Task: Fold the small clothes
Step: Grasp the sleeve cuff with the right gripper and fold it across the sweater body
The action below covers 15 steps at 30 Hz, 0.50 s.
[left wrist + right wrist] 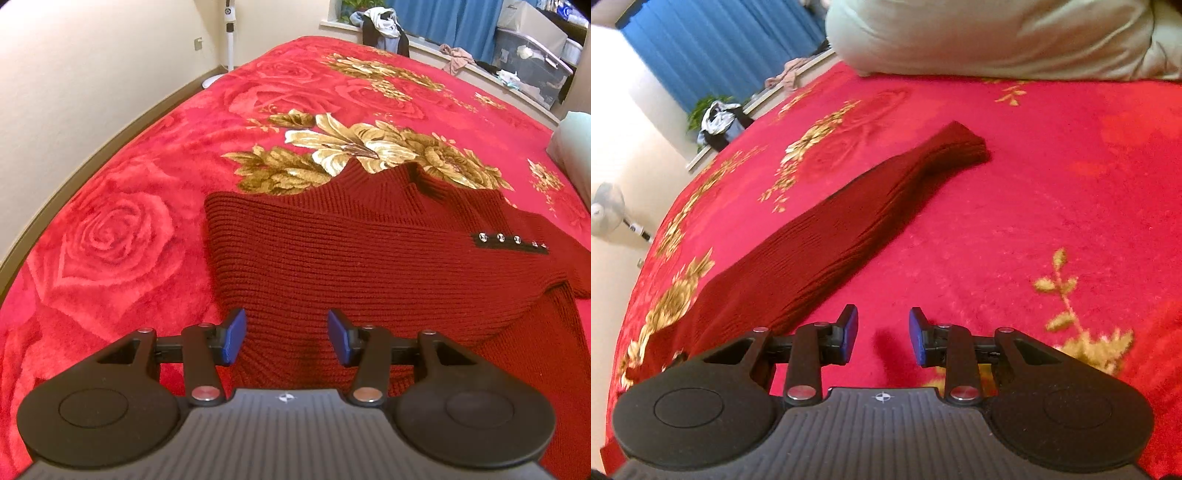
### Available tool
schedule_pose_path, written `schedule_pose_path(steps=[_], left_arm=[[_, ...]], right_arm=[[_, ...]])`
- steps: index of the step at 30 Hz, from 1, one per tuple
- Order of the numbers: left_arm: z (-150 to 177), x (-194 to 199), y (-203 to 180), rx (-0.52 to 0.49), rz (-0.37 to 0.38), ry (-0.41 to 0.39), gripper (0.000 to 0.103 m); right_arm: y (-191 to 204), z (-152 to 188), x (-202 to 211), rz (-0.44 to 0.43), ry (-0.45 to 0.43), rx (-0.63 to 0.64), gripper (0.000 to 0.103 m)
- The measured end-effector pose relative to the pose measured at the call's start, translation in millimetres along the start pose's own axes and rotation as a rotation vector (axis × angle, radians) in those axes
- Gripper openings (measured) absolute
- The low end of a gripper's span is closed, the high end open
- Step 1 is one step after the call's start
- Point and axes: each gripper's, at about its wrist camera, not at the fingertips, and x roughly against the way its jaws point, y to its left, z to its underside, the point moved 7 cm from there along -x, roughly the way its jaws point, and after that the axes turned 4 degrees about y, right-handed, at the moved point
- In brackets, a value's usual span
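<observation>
Red sweater (351,258) lay flat on bed (110,240), mid frame. One sleeve looked folded across chest. Other sleeve (849,221) stretched out, not yet folded. Left gripper (287,336) jaws spread over hem, pinching nothing. Right gripper (883,335) jaws spread, empty, beside sleeve.

a bed covered by a red blanket (147,155) with rose and gold flower patterns. a dark red knitted sweater (351,258) lies flat on the blanket, collar toward the far side, a row of small metal studs (511,240) near its right shoulder. its one sleeve (849,214) stretches out across the blanket, cuff toward a pale pillow (997,37) resting at the bed's far edge.
</observation>
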Motion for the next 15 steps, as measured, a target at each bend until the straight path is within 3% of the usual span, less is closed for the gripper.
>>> schedule_pose_path(steps=[7,15], left_arm=[[-0.1,-3.8,-2.0,-0.016,-0.014,0.003,0.055],[-3.7,-4.1,-2.2,-0.028,-0.018,-0.004,0.055]], right_arm=[[-4.6,-32.1,-19.4,-0.040,-0.009,-0.041,0.032],[-4.7,-54.5,-46.8,-0.012,-0.032,-0.112,0.033]])
